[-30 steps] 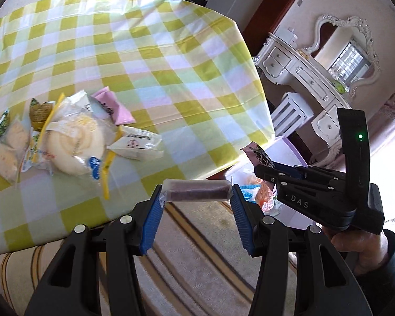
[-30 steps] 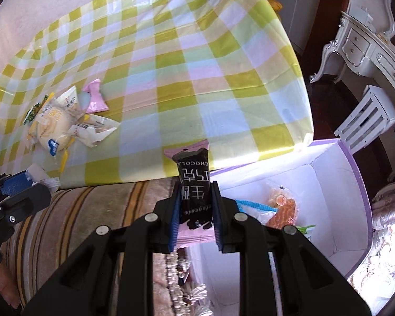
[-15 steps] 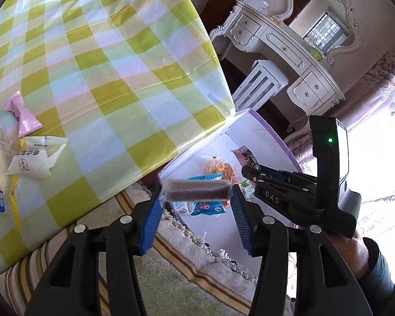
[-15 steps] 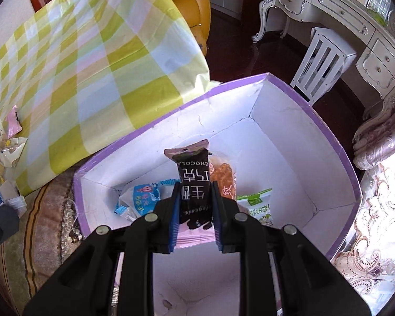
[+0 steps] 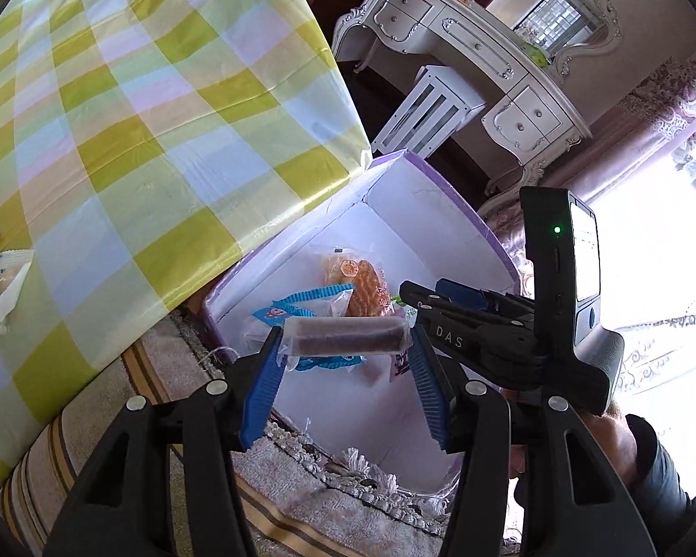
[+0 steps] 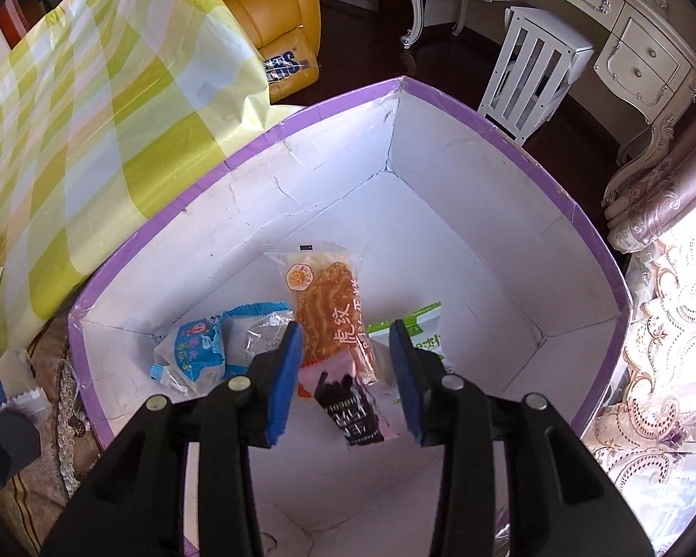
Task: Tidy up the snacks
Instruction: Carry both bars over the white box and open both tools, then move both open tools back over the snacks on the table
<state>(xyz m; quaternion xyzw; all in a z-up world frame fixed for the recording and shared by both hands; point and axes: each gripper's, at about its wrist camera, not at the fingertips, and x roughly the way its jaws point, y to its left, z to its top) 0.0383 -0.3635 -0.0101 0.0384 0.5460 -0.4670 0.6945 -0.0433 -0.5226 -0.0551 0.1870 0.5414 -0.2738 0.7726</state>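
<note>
Both cameras ride on the hand-held grippers, looking steeply down along their jaws. The left one hangs beside the counter's [image 5: 171, 106] edge; the right sits close over the purple-rimmed box [image 6: 487, 116]. Both views share that box [image 5: 464, 223] and the counter's checked cloth [image 6: 116, 106].

1. Daylight is flooding both views from the right — the curtained window [image 5: 663, 250] is blowing out to pure white in the left wrist view, detail lost.
2. The white inner walls of the box [image 6: 441, 195] are reflecting brightly, evenly lit, with only soft shadows in the corners.
3. The checked tablecloth [image 5: 153, 106] is showing mild sheen along its creases.
4. Fisheye distortion is bending straight edges strongly; dark vignetting is closing the corners.
5. The black-and-pink packet [image 6: 352, 411] is appearing smeared — motion blur; the rest is staying sharp.
</note>
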